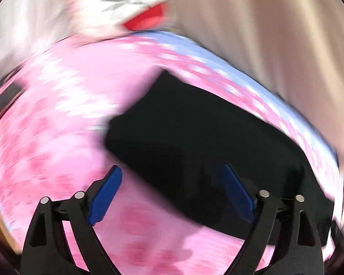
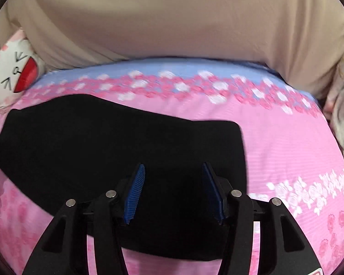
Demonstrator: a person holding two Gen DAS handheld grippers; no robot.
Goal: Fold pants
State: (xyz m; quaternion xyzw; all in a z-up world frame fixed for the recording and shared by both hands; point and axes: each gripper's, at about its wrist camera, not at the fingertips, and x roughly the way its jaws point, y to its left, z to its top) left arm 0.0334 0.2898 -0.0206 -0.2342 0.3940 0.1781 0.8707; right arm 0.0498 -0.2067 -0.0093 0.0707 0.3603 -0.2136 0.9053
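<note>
Right wrist | black pants (image 2: 117, 151) folded flat | on pink bedspread (image 2: 286, 142)

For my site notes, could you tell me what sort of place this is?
Probably a bedroom: the black pants lie on a pink floral bedspread, with a white plush toy at its edge.

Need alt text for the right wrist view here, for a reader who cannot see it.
The right gripper, blue pads apart and empty, hangs over black pants lying folded on a pink flowered bedcover with a blue band at its far edge. Behind are beige fabric and, far left, a white plush toy with a red mouth.
</note>
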